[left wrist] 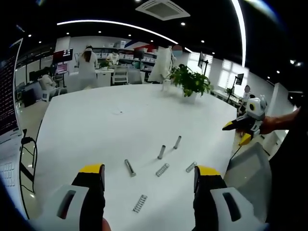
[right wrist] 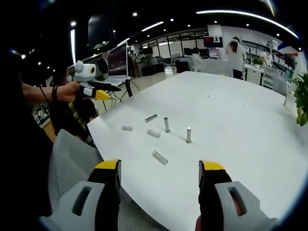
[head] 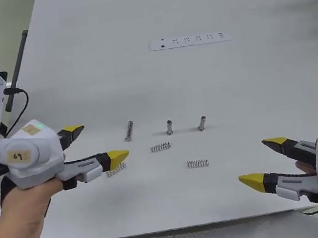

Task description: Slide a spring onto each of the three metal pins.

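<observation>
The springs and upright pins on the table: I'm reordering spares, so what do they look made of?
Springs: probably steel wire, bare silvery grey, with thin open coils visible. Upright pins: seemingly solid metal, grey with a dull sheen and brighter tops. The exact alloy cannot be told from these views.

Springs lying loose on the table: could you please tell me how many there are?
3. One spring lies by the left gripper, one before the middle pin, one nearer the table front edge. The left pin may carry another; too small to tell.
</observation>
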